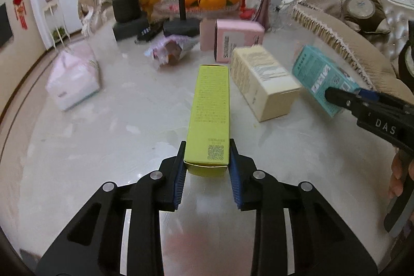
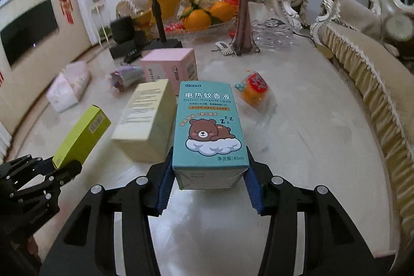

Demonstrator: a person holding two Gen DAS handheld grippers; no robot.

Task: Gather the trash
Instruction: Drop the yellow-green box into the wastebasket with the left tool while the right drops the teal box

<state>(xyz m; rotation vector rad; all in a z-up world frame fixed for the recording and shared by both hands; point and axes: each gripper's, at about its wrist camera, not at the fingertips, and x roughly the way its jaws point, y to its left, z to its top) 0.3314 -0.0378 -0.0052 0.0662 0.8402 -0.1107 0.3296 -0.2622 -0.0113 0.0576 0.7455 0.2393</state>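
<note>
Both tools are matte black plastic linkages: the left gripper [image 1: 207, 167] and right gripper [image 2: 208, 180] each carry flat angular arms with slotted cut-outs, joined by round silver rivets. Their fingers [image 1: 180, 180] are lined with ribbed blue pads. At the right edge of the left-wrist view, the other tool's body bears white letters "DAS".

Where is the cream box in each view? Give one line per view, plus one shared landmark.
Left wrist view: cream box right of centre, between green box and teal box.
Right wrist view: cream box left of centre, beside the teal box.
Shared landmark: pink box behind it.
</note>
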